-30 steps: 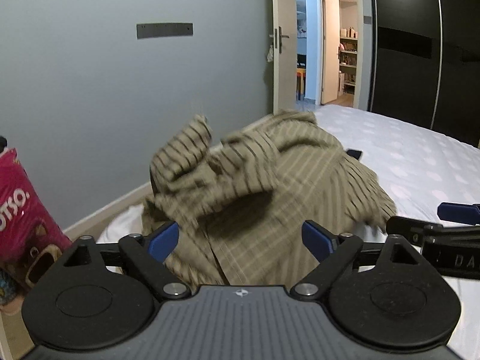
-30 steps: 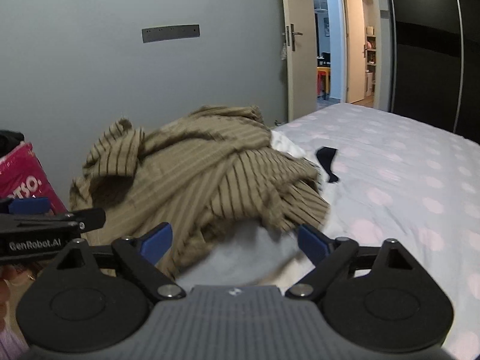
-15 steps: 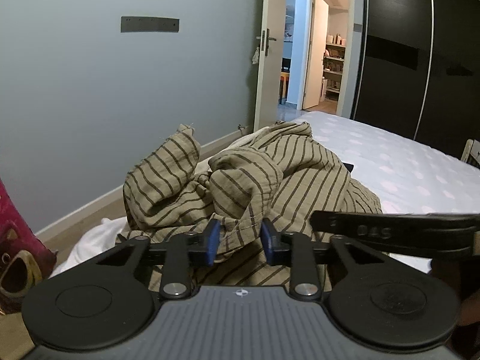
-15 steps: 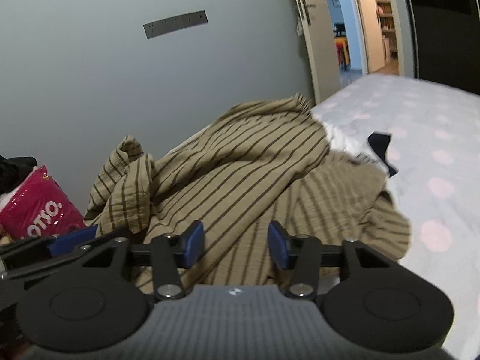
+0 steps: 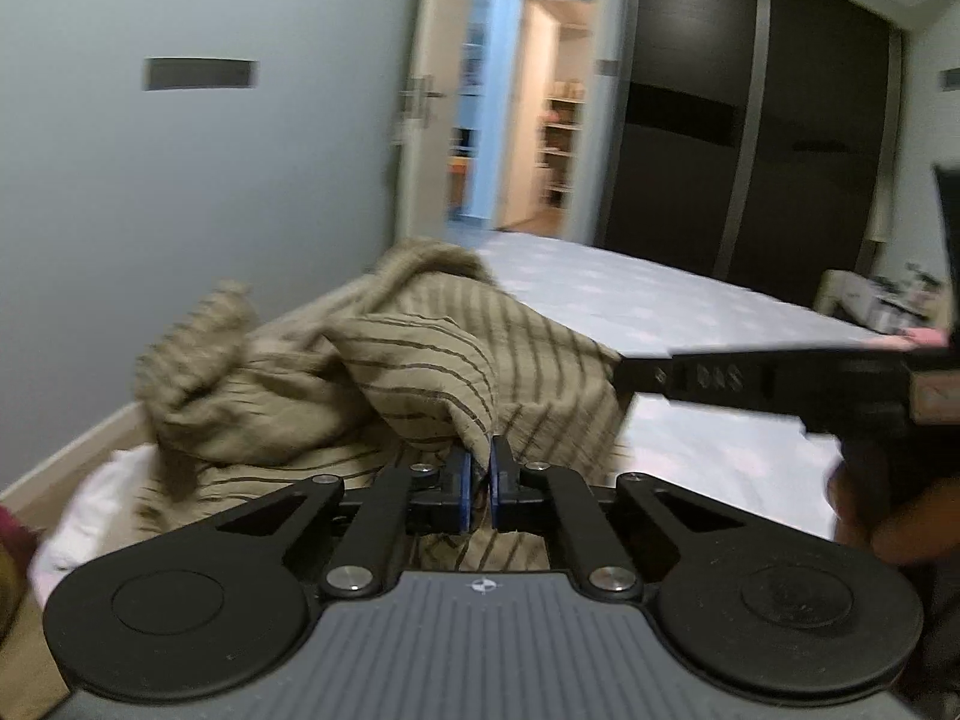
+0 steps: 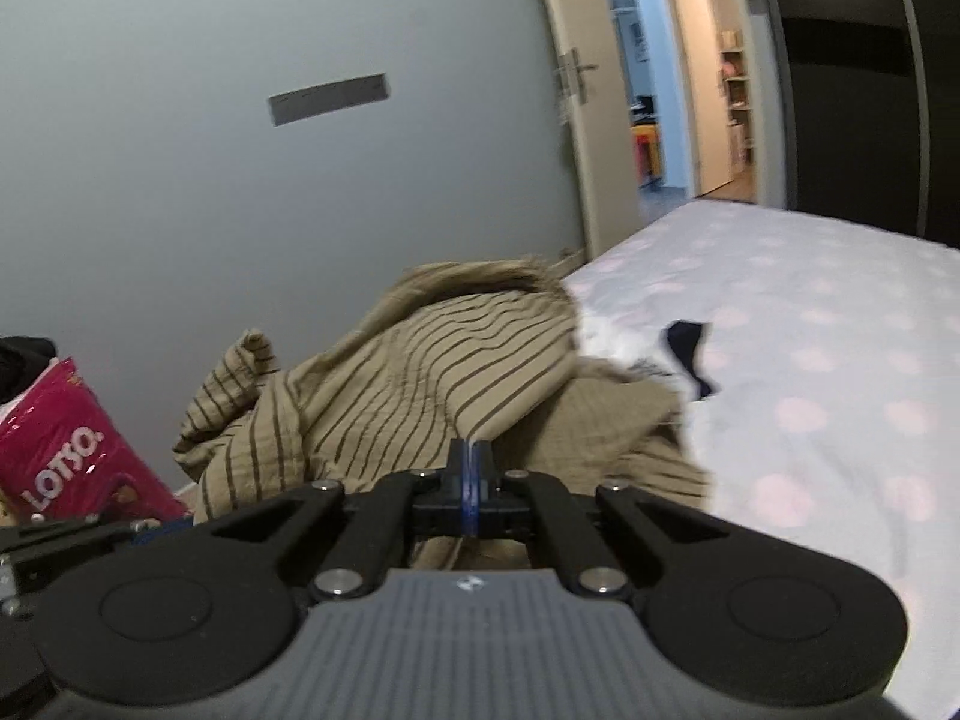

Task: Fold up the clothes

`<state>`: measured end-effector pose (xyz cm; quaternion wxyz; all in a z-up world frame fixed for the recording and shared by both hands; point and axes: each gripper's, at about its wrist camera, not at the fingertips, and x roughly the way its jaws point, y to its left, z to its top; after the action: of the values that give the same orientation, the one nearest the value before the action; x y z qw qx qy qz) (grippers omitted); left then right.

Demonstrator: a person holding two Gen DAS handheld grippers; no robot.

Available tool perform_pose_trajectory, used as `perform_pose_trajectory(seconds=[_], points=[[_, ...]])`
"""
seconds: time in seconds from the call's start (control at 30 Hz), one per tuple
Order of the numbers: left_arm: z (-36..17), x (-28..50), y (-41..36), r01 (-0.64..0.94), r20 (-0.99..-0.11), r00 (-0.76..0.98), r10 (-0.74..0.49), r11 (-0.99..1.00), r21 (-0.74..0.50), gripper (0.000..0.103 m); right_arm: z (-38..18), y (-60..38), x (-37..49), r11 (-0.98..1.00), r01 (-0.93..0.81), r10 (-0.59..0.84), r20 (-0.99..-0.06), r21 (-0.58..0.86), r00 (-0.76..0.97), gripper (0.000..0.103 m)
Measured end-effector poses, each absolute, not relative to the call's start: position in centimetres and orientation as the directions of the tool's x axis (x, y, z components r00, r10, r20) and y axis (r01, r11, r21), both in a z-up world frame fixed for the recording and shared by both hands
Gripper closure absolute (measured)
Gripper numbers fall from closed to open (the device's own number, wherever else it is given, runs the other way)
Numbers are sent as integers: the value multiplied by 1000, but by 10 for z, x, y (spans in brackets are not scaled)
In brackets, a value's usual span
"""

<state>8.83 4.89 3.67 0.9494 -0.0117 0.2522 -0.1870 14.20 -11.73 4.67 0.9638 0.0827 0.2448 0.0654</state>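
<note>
A crumpled tan shirt with dark stripes (image 5: 414,360) lies in a heap at the near left corner of the bed (image 5: 660,300). My left gripper (image 5: 478,483) is shut on a fold of the shirt and lifts that fold. My right gripper (image 6: 471,483) is shut on another edge of the same shirt (image 6: 432,372). The right gripper's body shows at the right of the left wrist view (image 5: 780,384). White fabric (image 5: 102,498) lies under the shirt.
A small dark item (image 6: 690,348) lies on the dotted sheet (image 6: 810,360) beside the shirt. A pink Lotso bag (image 6: 66,444) stands at the left by the grey wall. An open door (image 6: 606,120) and dark wardrobes (image 5: 750,150) are behind the bed.
Both grippers went from wide open to shut on the shirt. The shirt's folds now rise toward the fingers, and both views have tilted upward.
</note>
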Motion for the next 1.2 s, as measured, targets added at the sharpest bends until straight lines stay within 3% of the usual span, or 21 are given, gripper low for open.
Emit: perform_pose_trajectory(seconds=[0.3, 0.4, 0.43, 0.5, 0.57, 0.7, 0.9, 1.0, 1.13, 1.2], points=[[40, 6, -20, 637, -484, 605, -632, 749, -183, 100, 60, -190, 21, 995, 72, -30, -460, 74, 888, 103], [31, -16, -48, 732, -515, 492, -702, 654, -192, 99, 51, -231, -25, 983, 168, -111, -499, 70, 859, 103], [24, -20, -57, 758, -530, 455, -715, 624, -190, 96, 47, -244, -39, 977, 202, -139, -518, 68, 844, 103], [11, -29, -70, 802, -564, 379, -734, 564, -196, 79, 35, -272, -68, 956, 288, -214, -561, 46, 800, 103], [-2, -33, -76, 838, -594, 315, -740, 511, -192, 72, 19, -303, -96, 925, 379, -291, -606, 20, 741, 103], [-24, -35, -85, 852, -658, 305, -688, 506, -133, 61, -15, -364, -146, 840, 543, -387, -693, 8, 608, 103], [-49, -7, -101, 815, -728, 340, -595, 573, -88, 51, -57, -396, -184, 750, 660, -385, -786, 39, 484, 101], [-57, 6, -101, 794, -752, 338, -566, 600, -94, 50, -64, -395, -189, 751, 658, -367, -793, 57, 487, 96], [-68, 13, -109, 780, -779, 322, -539, 617, -105, 48, -65, -395, -182, 782, 615, -327, -774, 100, 542, 67], [-73, 14, -116, 774, -783, 326, -530, 625, -101, 45, -64, -386, -170, 814, 566, -281, -762, 134, 584, 65]])
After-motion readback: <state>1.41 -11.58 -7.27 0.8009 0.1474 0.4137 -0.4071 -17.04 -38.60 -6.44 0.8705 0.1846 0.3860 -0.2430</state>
